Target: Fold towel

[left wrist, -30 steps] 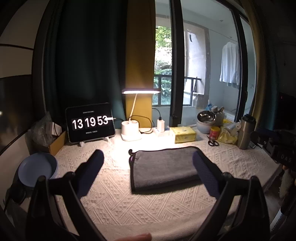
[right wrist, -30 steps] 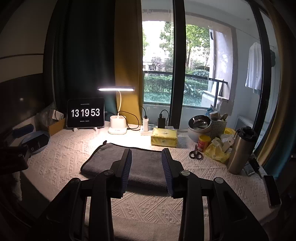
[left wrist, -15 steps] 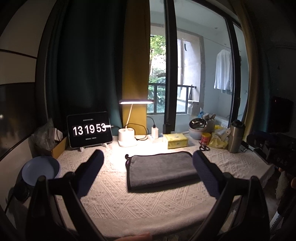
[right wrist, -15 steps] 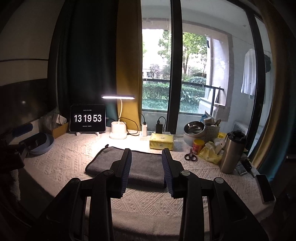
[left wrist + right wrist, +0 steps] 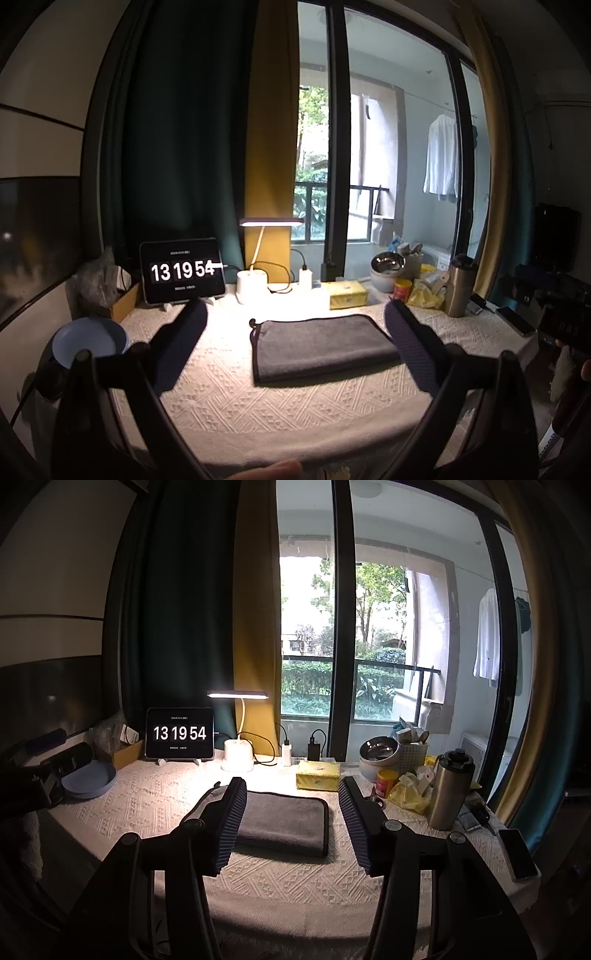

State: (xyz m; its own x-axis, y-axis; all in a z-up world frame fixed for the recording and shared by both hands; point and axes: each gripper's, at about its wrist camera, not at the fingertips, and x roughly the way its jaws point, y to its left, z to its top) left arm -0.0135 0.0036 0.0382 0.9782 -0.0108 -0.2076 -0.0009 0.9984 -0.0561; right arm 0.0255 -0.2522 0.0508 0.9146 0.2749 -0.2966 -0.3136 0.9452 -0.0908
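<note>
A grey towel (image 5: 319,345) lies folded into a flat rectangle on the white patterned tablecloth (image 5: 258,406). It also shows in the right wrist view (image 5: 282,821). My left gripper (image 5: 293,339) is open wide and empty, held back from the table's front edge, well short of the towel. My right gripper (image 5: 293,819) is open and empty, also drawn back above the front edge. Its fingers frame the towel without touching it.
A tablet clock (image 5: 181,270), a lit desk lamp (image 5: 251,280), a yellow tissue pack (image 5: 347,294) and a steel flask (image 5: 451,789) line the back. A blue bowl (image 5: 86,341) sits far left. A phone (image 5: 517,853) lies at the right edge.
Both grippers have pulled back and up from the towel. The right gripper's jaws have opened from nearly shut. The clock went from 13:19:53 to 13:19:54.
</note>
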